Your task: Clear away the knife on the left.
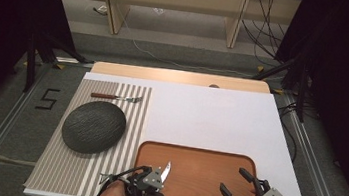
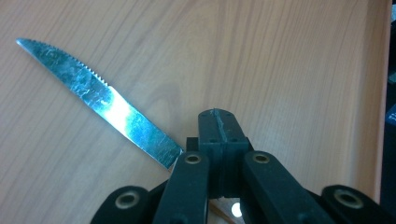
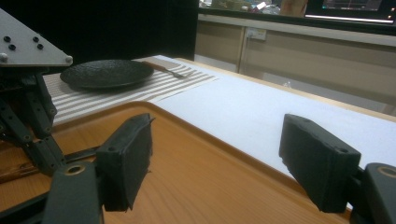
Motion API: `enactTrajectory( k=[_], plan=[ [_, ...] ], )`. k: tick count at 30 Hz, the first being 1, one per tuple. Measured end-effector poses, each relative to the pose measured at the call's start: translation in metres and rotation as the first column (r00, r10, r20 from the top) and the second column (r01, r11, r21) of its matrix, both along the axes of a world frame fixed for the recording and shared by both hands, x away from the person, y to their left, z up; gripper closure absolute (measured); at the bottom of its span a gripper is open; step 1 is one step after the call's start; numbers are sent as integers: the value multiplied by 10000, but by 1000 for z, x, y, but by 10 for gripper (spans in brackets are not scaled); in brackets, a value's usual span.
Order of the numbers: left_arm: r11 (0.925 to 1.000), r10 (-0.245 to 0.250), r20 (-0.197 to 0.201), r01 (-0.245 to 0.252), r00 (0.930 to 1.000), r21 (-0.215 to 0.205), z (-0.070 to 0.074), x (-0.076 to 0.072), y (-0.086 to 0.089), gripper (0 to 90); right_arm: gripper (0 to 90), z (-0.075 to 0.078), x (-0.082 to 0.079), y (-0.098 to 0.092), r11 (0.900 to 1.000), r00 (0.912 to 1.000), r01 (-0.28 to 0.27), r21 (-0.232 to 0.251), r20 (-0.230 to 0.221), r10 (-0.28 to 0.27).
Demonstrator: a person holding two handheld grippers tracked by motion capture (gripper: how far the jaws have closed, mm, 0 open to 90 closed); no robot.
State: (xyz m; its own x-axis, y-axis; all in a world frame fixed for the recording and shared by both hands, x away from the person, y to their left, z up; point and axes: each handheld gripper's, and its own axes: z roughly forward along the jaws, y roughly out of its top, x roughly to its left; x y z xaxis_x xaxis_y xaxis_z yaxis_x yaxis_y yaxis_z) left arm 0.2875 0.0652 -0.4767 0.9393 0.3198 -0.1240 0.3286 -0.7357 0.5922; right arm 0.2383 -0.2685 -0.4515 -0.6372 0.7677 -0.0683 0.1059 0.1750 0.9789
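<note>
My left gripper (image 1: 155, 175) hovers over the near left part of a brown wooden tray (image 1: 205, 162), shut on a table knife (image 1: 166, 170). In the left gripper view the jaws are pressed together (image 2: 219, 128), and the serrated steel blade (image 2: 93, 88) sticks out to the upper left above the tray's wood (image 2: 289, 70). The knife's handle is hidden under the gripper. My right gripper (image 1: 232, 179) stands open over the tray's near right part; its two black pads (image 3: 126, 158) are wide apart with nothing between them.
A dark round plate (image 1: 94, 126) lies on a striped placemat (image 1: 131, 108) at the left, with a wooden-handled fork (image 1: 117, 97) beyond it. A white sheet (image 1: 210, 117) covers the table. The right gripper view shows the plate (image 3: 107, 72) and the left gripper (image 3: 28, 116).
</note>
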Motion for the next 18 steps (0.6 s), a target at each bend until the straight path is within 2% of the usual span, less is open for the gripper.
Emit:
enactTrajectory(
  k=[10, 18],
  plan=[
    [9996, 272, 15, -272, 9996, 75, 0, 4, 13, 899, 268, 0, 0, 0, 10000, 10000, 6, 7, -1, -6],
    [9977, 670, -3, -670, 9978, 69, 0, 6, 27, 899, 268, 0, 0, 0, 10000, 10000, 2, 2, -3, -2]
  ],
)
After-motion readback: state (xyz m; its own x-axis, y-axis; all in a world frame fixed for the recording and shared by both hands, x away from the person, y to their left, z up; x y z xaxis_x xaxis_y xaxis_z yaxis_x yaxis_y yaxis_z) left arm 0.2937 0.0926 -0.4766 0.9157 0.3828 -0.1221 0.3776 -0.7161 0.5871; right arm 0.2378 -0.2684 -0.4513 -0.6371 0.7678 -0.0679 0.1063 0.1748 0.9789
